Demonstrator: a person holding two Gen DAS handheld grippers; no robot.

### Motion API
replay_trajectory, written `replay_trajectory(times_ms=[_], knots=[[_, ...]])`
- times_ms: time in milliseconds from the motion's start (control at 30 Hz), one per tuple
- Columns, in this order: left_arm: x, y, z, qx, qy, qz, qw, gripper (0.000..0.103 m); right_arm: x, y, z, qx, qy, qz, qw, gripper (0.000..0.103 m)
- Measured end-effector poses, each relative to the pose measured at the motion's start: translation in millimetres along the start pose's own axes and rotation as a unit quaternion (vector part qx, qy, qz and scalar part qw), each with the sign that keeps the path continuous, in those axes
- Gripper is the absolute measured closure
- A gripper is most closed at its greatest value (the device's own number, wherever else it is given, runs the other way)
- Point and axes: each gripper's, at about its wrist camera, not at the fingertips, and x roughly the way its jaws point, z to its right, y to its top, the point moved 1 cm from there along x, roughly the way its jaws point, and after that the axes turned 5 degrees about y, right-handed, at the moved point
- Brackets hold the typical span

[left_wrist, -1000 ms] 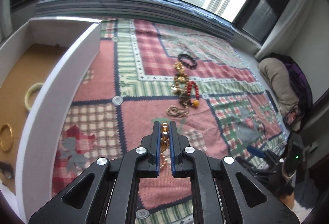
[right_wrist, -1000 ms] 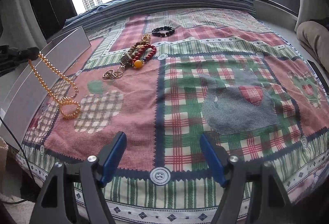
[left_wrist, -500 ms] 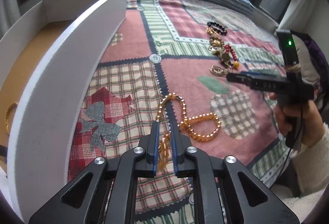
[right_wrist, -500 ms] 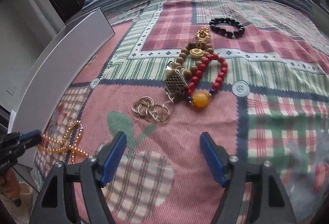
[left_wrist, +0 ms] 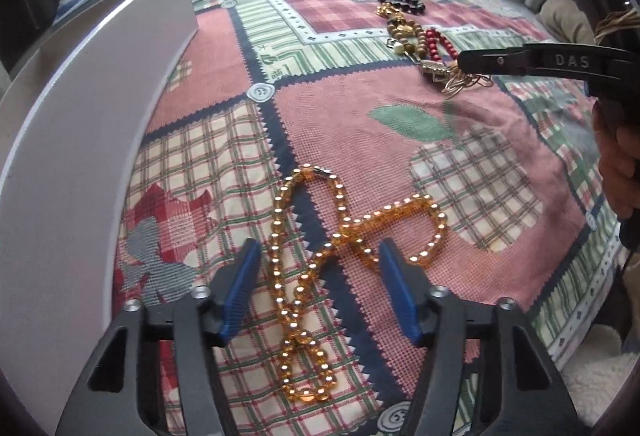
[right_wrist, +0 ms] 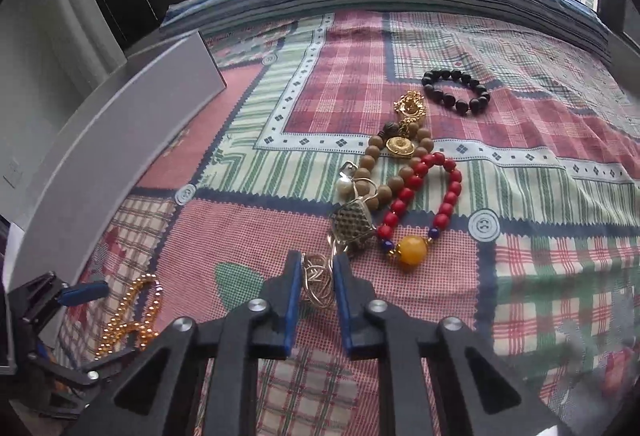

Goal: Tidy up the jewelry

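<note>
An amber bead necklace (left_wrist: 348, 232) lies looped on the patchwork cloth. My left gripper (left_wrist: 318, 252) stands over it with jaws opening; the strand runs between the blue pads, which do not touch it. It also shows in the right wrist view as the necklace (right_wrist: 128, 320) beside the left gripper (right_wrist: 80, 292). My right gripper (right_wrist: 317, 262) is closing, its pads pressing on a cluster of linked gold rings (right_wrist: 316, 280) at the near end of the jewelry pile. From the left wrist view, the right gripper (left_wrist: 464, 61) holds the gold rings (left_wrist: 460, 83).
A white box wall (left_wrist: 80, 139) curves along the left. Behind the rings lie a mesh charm (right_wrist: 352, 224), brown wooden beads (right_wrist: 372, 151), a red bead bracelet (right_wrist: 440, 207) and a black bead bracelet (right_wrist: 456, 91). A hand (left_wrist: 620, 171) grips the right tool.
The left gripper sank, laid the amber necklace on the cloth and opened off it. The right gripper swung left to the jewelry pile and closed on the gold rings.
</note>
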Motion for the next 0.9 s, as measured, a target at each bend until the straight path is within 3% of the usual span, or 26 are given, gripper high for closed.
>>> replay_trajectory(times_ms=[67, 100, 167, 233, 267, 367, 633, 900], knots=[[-2, 1, 0, -0.012, -0.025, -0.005, 0.9996, 0.086, -19, -5, 1, 0.004, 0.010, 0.007, 1.000, 0.087], [-2, 1, 0, -0.016, -0.033, -0.008, 0.9993, 0.093, -28, -7, 0, 0.006, 0.014, 0.010, 1.000, 0.087], [-3, 3, 2, -0.019, -0.026, -0.007, 0.9995, 0.097, -43, -11, -1, 0.009, 0.024, 0.014, 1.000, 0.087], [-5, 5, 1, -0.033, -0.031, -0.008, 0.9989, 0.098, -58, -16, -3, 0.013, 0.032, 0.022, 0.999, 0.087], [-7, 6, -1, -0.045, -0.037, -0.008, 0.9983, 0.098, -65, -19, -2, 0.015, 0.036, 0.025, 0.999, 0.096], [-22, 9, -6, -0.073, -0.053, 0.004, 0.9959, 0.098, -81, -25, 0, 0.023, 0.048, 0.031, 0.998, 0.101], [-65, 21, -20, -0.113, -0.068, 0.047, 0.9902, 0.098, -102, -29, 12, 0.035, 0.046, 0.039, 0.998, 0.101], [-97, 25, -34, -0.141, -0.076, 0.068, 0.9848, 0.098, -135, -15, 13, 0.043, 0.073, 0.062, 0.994, 0.101]])
